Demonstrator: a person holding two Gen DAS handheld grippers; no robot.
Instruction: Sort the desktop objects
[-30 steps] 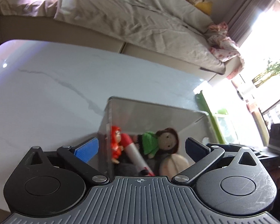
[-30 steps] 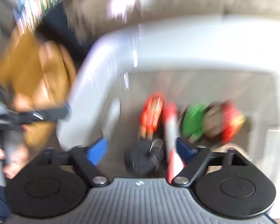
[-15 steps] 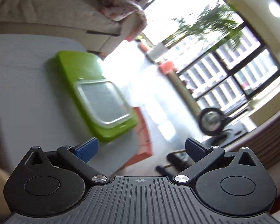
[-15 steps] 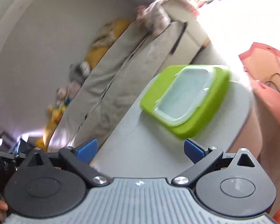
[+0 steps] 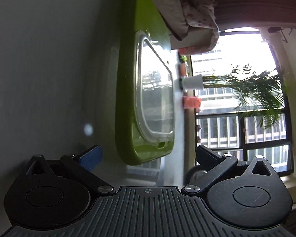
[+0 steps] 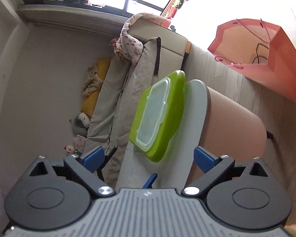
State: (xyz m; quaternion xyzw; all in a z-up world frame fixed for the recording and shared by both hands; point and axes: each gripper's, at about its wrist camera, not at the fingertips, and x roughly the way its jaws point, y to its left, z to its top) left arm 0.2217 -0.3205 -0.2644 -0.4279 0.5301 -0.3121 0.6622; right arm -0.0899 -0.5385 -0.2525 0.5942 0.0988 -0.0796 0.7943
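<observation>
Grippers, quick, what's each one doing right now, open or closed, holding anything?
Left gripper: open, holding nothing, aimed at the green lid.
Right gripper: open, holding nothing, also facing that lid.

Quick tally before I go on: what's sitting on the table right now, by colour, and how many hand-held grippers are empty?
Green lid with clear centre panel, on the table: 1
Other items visible on the table: 0
Empty open left hand-held gripper: 1
Empty open right hand-held gripper: 1
Total: 1 item, 2 grippers
</observation>
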